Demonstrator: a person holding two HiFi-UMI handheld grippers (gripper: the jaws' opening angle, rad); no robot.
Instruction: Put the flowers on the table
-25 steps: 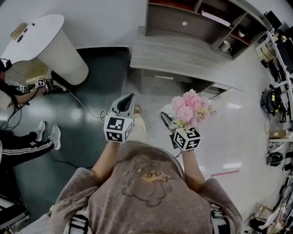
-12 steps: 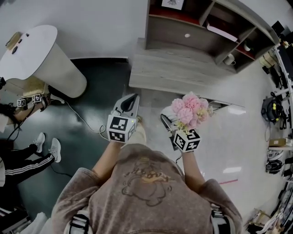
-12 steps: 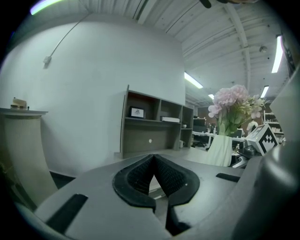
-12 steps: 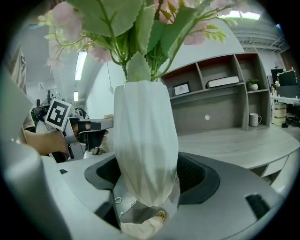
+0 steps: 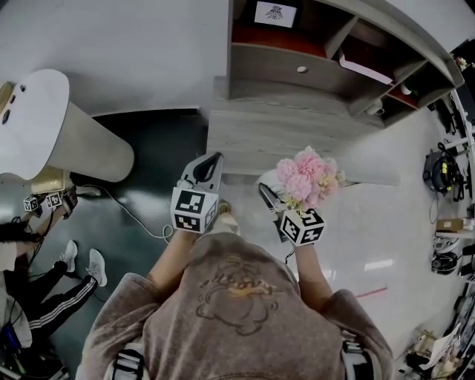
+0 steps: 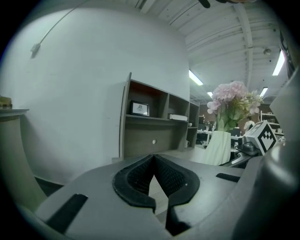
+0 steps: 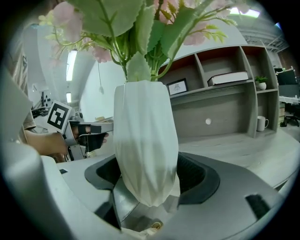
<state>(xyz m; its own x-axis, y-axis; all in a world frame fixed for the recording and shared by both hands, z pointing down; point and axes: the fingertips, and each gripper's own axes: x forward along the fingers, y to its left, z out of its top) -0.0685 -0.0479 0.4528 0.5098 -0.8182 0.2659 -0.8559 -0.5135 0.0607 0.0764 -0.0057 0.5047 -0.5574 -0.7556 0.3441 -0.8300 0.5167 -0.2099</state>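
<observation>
Pink flowers (image 5: 306,174) stand in a white ribbed vase (image 5: 269,180), and my right gripper (image 5: 271,197) is shut on that vase. In the right gripper view the vase (image 7: 145,136) fills the space between the pads, with green stems and blossoms (image 7: 136,33) above. My left gripper (image 5: 214,160) is level with it on the left, shut with nothing in it; its pads meet at the tip (image 6: 153,159). The grey wooden table (image 5: 297,137) lies just ahead, its near edge under the flowers. The left gripper view shows the bouquet (image 6: 229,96) to its right.
A grey shelf unit (image 5: 326,52) rises behind the table, holding a framed picture (image 5: 276,13) and a mug (image 7: 261,123). A white round stand (image 5: 44,126) is at the far left. Another person (image 5: 37,245) sits at the left edge. A cable (image 5: 141,215) runs over the dark floor.
The table and shelf unit have come closer to both grippers; the table's near edge now lies under the flowers. Both grippers keep the same pose and hold.
</observation>
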